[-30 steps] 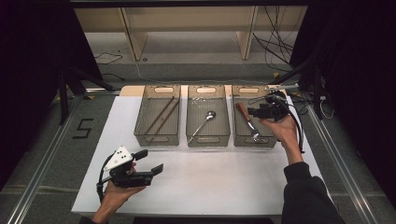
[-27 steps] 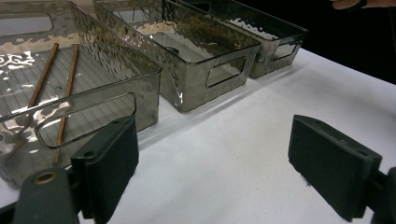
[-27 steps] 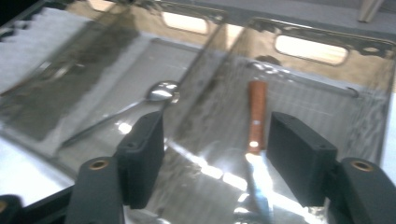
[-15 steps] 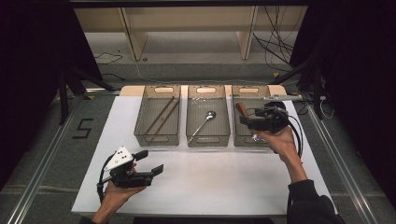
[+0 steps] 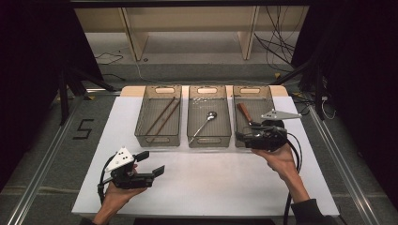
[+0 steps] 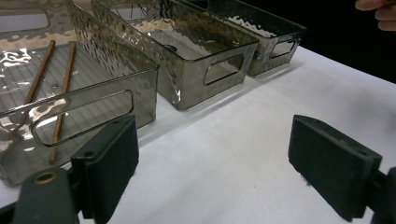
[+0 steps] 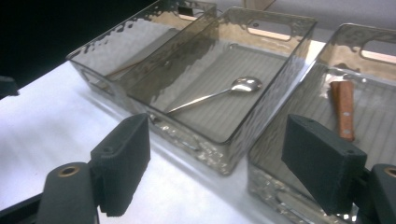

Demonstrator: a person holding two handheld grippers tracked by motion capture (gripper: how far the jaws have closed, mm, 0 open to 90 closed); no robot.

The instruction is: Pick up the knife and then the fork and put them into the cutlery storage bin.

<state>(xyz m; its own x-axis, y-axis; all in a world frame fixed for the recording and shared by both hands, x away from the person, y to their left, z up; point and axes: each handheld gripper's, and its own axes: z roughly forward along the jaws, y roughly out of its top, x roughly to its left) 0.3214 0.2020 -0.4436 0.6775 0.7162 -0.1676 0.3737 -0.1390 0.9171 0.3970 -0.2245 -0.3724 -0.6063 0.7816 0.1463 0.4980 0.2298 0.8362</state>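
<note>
Right hand-held gripper point(image 5: 240, 137) withdrawn, knife point(image 5: 244, 113) in bin point(image 5: 269, 97)

A: We note two black handheld units. The left gripper point(image 5: 151, 163) carries a pale grey three-cornered plate with dark dots; the right gripper point(image 5: 240, 136) has the same plate.

B: We log square black jaw pads, a brass-ringed screw hole at each jaw base, black cables looping from both, and a dark sleeve point(image 5: 307, 213) on the right forearm.
</note>
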